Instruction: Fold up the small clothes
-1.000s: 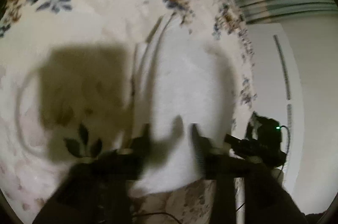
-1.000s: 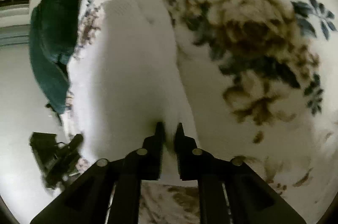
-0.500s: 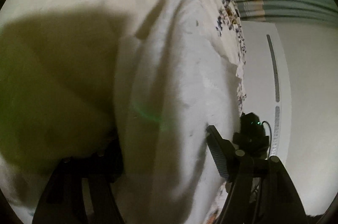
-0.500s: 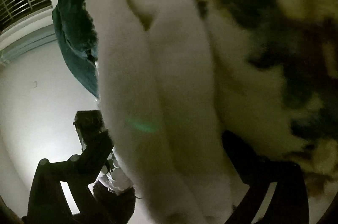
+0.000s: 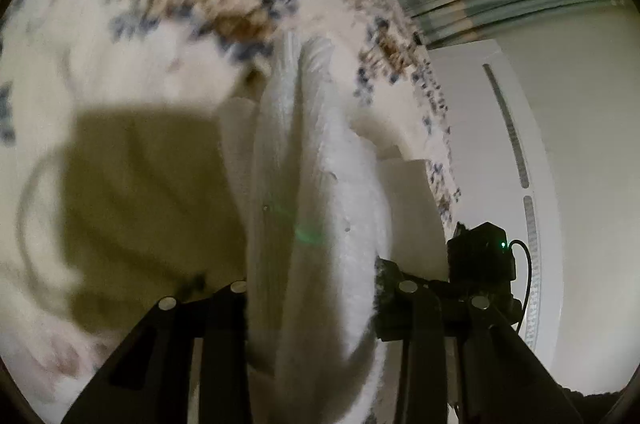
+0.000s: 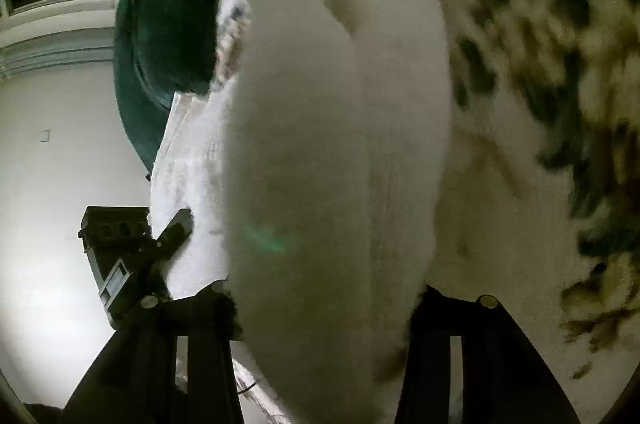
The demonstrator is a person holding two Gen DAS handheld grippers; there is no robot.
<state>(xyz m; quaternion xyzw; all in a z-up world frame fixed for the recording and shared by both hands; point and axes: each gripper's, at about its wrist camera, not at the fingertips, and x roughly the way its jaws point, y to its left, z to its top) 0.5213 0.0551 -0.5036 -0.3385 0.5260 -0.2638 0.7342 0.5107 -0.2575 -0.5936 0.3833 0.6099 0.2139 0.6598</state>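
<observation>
A bed with a flowered cover [image 5: 132, 72] fills most of both views; its pattern of blue and brown blossoms is blurred, and in the right wrist view the same cover [image 6: 540, 104] shows dark leaves. On the far part of the bed lies a dark green cloth [image 6: 176, 4], well apart from the grippers. The task's thing, a white fluffy garment [image 5: 316, 208], is bunched in thick folds above the cover and runs from the middle of the bed down between the jaws of both grippers; in the right wrist view it [image 6: 332, 152] hides most of the middle of the picture. The left gripper [image 5: 312, 288] has the garment between its jaws, which are closing and press on the white fabric from both sides. The right gripper [image 6: 324, 300] also has a thick fold of the garment between its jaws, which are closing on it. Each gripper is seen small at the edge of the other view, near the side of the bed.
</observation>
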